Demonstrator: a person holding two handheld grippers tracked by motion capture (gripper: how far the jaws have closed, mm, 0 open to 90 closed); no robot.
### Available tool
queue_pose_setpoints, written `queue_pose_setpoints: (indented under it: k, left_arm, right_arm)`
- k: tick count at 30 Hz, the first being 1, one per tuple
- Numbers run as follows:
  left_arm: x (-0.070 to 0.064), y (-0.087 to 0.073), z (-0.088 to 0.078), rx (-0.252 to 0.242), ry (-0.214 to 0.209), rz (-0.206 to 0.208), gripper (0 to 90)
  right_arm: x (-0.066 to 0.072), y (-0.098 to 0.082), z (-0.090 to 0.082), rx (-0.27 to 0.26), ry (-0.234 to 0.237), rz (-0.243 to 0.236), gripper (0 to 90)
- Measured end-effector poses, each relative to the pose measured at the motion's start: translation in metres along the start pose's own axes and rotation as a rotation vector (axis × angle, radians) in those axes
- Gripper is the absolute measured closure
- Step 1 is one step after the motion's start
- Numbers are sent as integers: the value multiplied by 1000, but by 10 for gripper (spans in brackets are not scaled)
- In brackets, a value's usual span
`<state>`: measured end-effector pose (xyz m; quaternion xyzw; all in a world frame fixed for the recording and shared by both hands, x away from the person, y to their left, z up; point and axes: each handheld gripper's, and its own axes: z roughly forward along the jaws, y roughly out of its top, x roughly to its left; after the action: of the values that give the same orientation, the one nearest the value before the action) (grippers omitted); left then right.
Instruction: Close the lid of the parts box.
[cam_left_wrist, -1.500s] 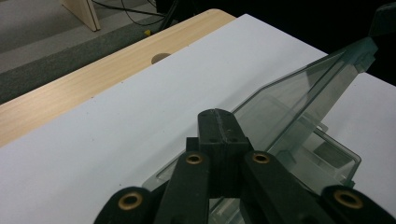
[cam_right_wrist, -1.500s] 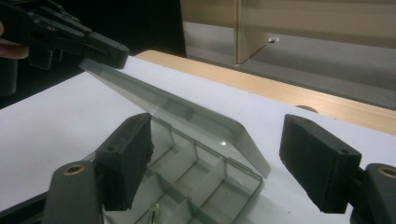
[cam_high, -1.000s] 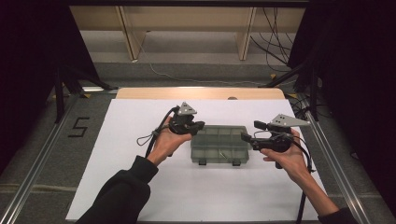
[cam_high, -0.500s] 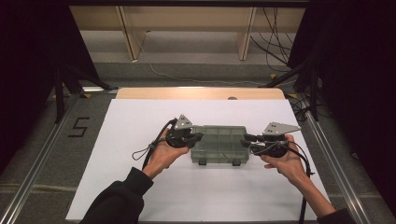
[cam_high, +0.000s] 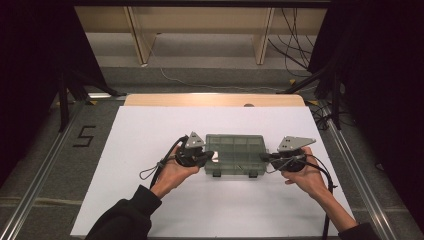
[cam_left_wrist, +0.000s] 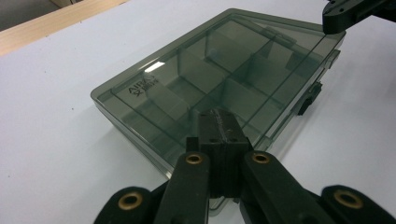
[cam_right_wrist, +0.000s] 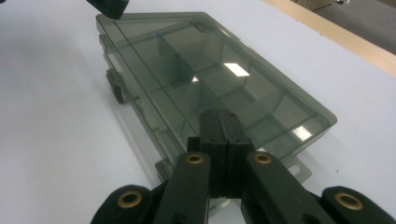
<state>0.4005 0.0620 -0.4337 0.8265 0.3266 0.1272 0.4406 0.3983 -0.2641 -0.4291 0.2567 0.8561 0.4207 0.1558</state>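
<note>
A smoky see-through compartment box (cam_high: 235, 152) lies lid shut on the white table (cam_high: 150, 130). My left gripper (cam_high: 212, 157) is at its left end, jaws shut with nothing between them. In the left gripper view the joined tips (cam_left_wrist: 218, 121) sit over the near end of the box lid (cam_left_wrist: 219, 70). My right gripper (cam_high: 263, 157) is at the right end. Its jaws have just been closing and are now shut on nothing, tips (cam_right_wrist: 219, 122) over that end of the lid (cam_right_wrist: 210, 74). Whether either tip touches the lid I cannot tell.
Two dark latches (cam_high: 216, 174) stick out on the box's side nearest the person. A wooden strip (cam_high: 215, 100) runs along the table's far edge, and metal rails (cam_high: 350, 165) flank the table. Cables (cam_high: 155, 170) trail from both grippers. A "5" (cam_high: 85, 136) marks the floor at left.
Both hands have sunk down to the two ends of the box. The right gripper's jaws have closed together. The box has not moved.
</note>
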Motion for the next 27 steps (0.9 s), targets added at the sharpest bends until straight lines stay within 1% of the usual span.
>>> queue_pose_setpoints:
  k: [1,2,4,5,7,8,9,10,11,13,14,15,16,17,18,21,22,24,27]
  left_arm:
    - [0,-1,0,7,0,11,894]
    - [0,-2,0,8,6,5,894]
    - [0,-4,1,16,-7,7,894]
    - [0,-5,1,23,2,10,894]
    - [-1,-8,3,22,-7,7,894]
    - [-2,-9,3,28,0,17,894]
    - [-3,-10,3,33,-1,13,894]
    - [-3,-10,3,37,3,29,894]
    - [-3,-11,3,42,3,30,894]
    - [-4,-12,4,42,5,22,894]
    - [-3,-13,4,50,1,27,894]
    - [-3,-14,5,51,-1,27,894]
    - [-4,-15,5,51,1,20,894]
    - [-4,-15,6,51,2,22,894]
    - [-3,-15,6,51,2,33,894]
    - [-4,-15,5,51,3,38,894]
    - [-5,-15,6,51,4,33,894]
    - [-4,-15,6,53,-1,45,894]
    - [-4,-15,6,53,1,45,894]
  right_arm:
    - [-1,-2,1,5,-2,2,900]
    - [-2,-3,1,11,-1,5,900]
    - [-3,-6,2,17,-9,10,900]
    - [-3,-6,2,19,-2,21,900]
    - [-4,-7,2,22,-7,17,900]
    - [-5,-8,2,26,-11,12,900]
    - [-5,-8,3,28,-8,16,900]
    - [-5,-9,4,31,-12,7,900]
    - [-5,-10,5,38,-10,8,900]
    - [-5,-12,6,47,-7,8,900]
    - [-5,-12,7,51,-5,15,900]
    - [-5,-13,8,55,-7,7,900]
    - [-4,-13,8,62,-6,13,900]
    - [-5,-13,9,58,-1,9,900]
    - [-5,-13,9,59,-3,5,900]
    - [-4,-13,9,61,-8,-6,900]
    - [-4,-13,9,59,-6,-5,900]
    - [-4,-13,9,60,-2,3,900]
    - [-5,-13,9,58,-2,-2,900]
